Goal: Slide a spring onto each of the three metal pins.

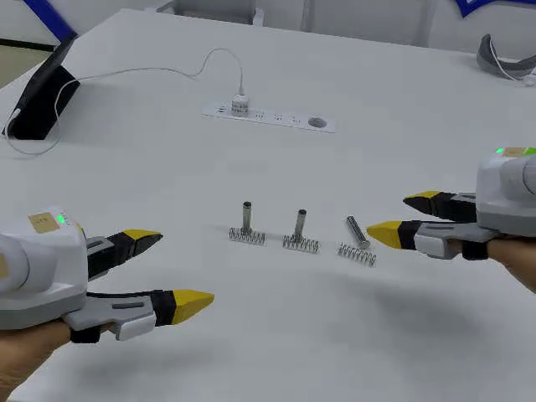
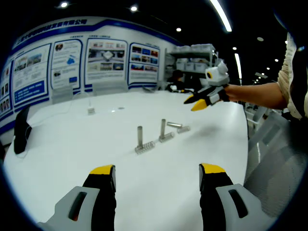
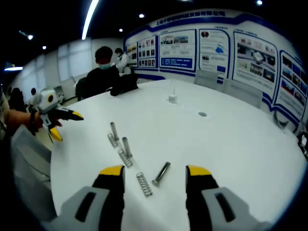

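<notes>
Mid-tabletop, three loose springs [image 1: 301, 244] lie beside two upright pins [image 1: 247, 215] and one fallen pin [image 1: 358, 232]; left gripper [image 1: 180, 268] and right gripper [image 1: 389, 215] jaws spread, empty; a pinched spring may squirt away, a nudge may topple upright pins.

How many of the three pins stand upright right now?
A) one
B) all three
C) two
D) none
C: the left pin and the middle pin stand upright, while the right pin lies flat on the table beside a spring.
</notes>
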A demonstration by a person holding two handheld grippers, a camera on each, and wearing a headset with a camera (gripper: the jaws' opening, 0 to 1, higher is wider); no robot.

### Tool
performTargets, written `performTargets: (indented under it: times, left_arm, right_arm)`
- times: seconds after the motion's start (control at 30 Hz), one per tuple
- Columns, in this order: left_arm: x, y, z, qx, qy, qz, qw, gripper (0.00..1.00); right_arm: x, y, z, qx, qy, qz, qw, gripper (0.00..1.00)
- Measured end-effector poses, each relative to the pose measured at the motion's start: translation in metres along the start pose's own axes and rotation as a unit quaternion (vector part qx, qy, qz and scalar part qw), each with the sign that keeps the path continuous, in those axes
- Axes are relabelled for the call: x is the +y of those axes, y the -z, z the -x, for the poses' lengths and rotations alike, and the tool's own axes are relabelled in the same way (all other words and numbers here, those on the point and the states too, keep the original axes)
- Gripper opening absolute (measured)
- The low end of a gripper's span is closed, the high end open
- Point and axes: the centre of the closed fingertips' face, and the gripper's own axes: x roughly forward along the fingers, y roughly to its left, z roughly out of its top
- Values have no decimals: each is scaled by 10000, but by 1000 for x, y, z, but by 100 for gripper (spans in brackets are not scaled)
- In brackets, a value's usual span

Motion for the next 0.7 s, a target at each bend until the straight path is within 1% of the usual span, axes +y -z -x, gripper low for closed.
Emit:
performTargets:
  times: [0.1, 0.17, 0.2, 0.37, 0.53, 0.7]
  left_arm:
    - [0, 0, 0, 3, -6, 2, 10000, 71]
    - [0, 0, 0, 4, -9, 7, 10000, 71]
    - [0, 0, 0, 6, -10, 8, 10000, 71]
    - [0, 0, 1, 19, -31, 17, 10000, 71]
    - [0, 0, 0, 28, -37, 24, 10000, 71]
    - [0, 1, -1, 24, -32, 40, 10000, 71]
  right_arm:
    - [-4, 2, -8, 148, 58, -38, 9999, 47]
    - [-8, 4, -14, 252, 112, -129, 9995, 45]
    - [-9, 4, -16, 261, 117, -138, 9995, 43]
    - [-15, 9, -28, 472, 260, -207, 9983, 40]
    - [-18, 12, -38, 632, 330, -263, 9971, 35]
    - [-18, 18, -48, 827, 383, -355, 9952, 31]
